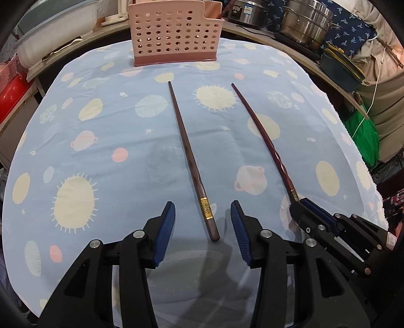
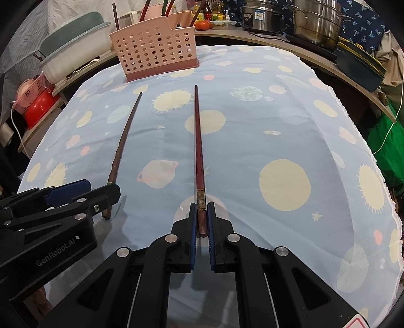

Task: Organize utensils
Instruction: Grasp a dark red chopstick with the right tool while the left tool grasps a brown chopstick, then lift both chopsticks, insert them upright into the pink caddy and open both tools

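Two dark red-brown chopsticks lie lengthwise on the blue patterned cloth. My left gripper (image 1: 203,209) is open, its blue pads either side of the thick gold-banded end of the left chopstick (image 1: 188,154), apart from it. My right gripper (image 2: 202,209) is shut on the thick end of the right chopstick (image 2: 198,141); this shows in the left wrist view too, at the gripper (image 1: 299,201) and stick (image 1: 262,133). The left chopstick (image 2: 123,141) and left gripper (image 2: 101,189) show in the right wrist view. A pink perforated utensil holder (image 1: 174,32) stands at the far edge, also seen in the right wrist view (image 2: 155,51), with several utensils in it.
Steel pots (image 1: 305,22) and a rice cooker (image 2: 260,16) stand on the shelf behind at the right. A white tub (image 2: 75,50) and red basin (image 2: 40,106) are at the left. The cloth (image 2: 277,126) drops off at the right edge.
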Demonstrator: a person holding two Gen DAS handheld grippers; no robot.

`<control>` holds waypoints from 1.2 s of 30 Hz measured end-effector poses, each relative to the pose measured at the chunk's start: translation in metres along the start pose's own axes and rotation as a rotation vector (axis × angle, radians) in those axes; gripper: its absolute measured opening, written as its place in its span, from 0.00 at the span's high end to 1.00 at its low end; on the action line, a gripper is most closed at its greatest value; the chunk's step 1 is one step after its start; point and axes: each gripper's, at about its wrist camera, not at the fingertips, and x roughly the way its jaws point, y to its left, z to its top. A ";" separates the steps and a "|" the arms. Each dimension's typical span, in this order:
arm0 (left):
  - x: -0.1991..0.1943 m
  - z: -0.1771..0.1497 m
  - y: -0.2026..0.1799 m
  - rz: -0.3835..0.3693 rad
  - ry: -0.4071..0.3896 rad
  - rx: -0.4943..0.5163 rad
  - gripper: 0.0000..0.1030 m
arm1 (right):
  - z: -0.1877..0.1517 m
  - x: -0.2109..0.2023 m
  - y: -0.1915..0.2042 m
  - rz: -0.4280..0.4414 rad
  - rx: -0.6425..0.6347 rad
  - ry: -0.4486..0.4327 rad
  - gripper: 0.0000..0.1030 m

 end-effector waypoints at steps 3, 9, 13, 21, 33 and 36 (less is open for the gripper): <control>0.004 -0.001 0.001 0.010 0.001 -0.004 0.59 | 0.000 0.000 0.000 0.002 0.002 0.000 0.93; 0.006 -0.004 0.003 0.035 -0.013 0.015 0.72 | 0.000 0.000 0.000 0.000 0.001 0.000 0.93; 0.005 -0.006 0.007 0.034 -0.020 0.024 0.87 | 0.000 0.000 0.001 0.000 -0.002 0.001 0.93; -0.004 -0.009 0.022 0.032 -0.017 -0.011 0.93 | -0.002 -0.002 0.004 0.003 -0.003 0.000 0.93; -0.056 0.006 0.033 0.056 -0.123 -0.026 0.93 | 0.007 -0.037 0.010 0.024 -0.005 -0.065 0.93; -0.070 0.012 0.036 0.052 -0.150 -0.040 0.93 | 0.014 -0.050 0.008 0.030 -0.001 -0.096 0.93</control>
